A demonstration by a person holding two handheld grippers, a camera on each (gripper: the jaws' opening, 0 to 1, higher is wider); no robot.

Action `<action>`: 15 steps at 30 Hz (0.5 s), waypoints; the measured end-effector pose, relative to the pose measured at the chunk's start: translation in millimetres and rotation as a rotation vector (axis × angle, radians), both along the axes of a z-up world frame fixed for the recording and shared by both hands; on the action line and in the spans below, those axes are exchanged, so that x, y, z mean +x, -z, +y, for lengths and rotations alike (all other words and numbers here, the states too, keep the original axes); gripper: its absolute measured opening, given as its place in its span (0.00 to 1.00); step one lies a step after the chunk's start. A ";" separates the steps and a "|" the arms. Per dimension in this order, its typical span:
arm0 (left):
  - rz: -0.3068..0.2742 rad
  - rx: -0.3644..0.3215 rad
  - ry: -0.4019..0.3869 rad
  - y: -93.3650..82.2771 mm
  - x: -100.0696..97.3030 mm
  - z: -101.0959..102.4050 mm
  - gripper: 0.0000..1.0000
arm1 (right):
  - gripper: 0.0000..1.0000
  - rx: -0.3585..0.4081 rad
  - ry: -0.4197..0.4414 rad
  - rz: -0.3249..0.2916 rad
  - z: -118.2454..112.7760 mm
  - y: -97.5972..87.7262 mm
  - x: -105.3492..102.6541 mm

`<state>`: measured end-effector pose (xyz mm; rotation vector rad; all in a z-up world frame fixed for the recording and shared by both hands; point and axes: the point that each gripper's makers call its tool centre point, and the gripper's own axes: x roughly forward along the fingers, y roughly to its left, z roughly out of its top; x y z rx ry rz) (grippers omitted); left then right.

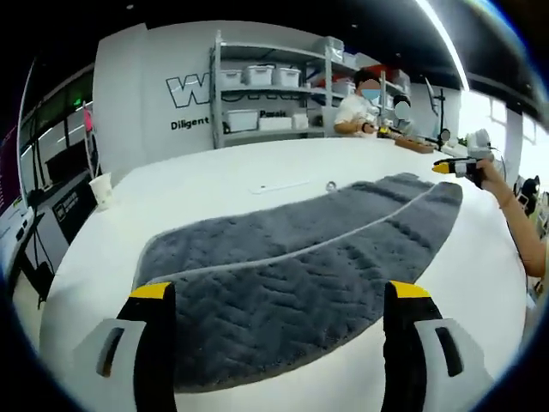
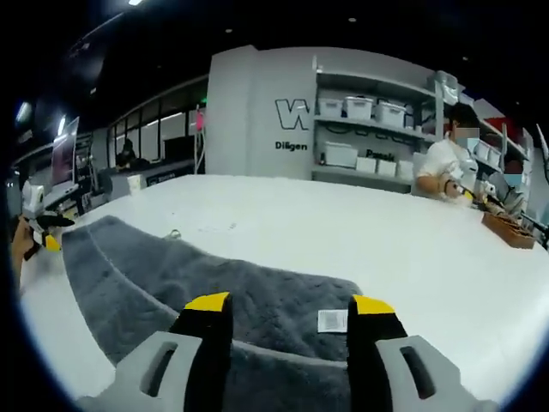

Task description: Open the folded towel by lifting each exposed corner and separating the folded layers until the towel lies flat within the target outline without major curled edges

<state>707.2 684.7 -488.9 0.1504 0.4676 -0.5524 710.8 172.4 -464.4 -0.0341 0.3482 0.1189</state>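
Towel [image 1: 292, 275] on table [image 1: 214, 176], beneath both gaping hand-held grippers [image 1: 279, 296] [image 2: 292, 307]

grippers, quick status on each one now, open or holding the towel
Left hand-held gripper: open, holding nothing, above the grey towel.
Right hand-held gripper: open, holding nothing, above the towel's edge.

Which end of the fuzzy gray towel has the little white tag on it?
The end under the right gripper. The white tag lies on the gray towel between its jaws; the end by the left gripper shows no tag.
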 end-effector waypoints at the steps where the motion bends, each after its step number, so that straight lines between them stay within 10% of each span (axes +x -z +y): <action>1: 0.000 0.000 -0.002 0.0 0.1 0.0 0.99 | 0.42 0.005 0.000 -0.002 -2.3 -0.4 4.0; 15: 0.016 0.016 0.004 4.9 -6.7 -8.3 0.99 | 0.32 -0.002 0.046 0.135 -29.1 45.3 55.8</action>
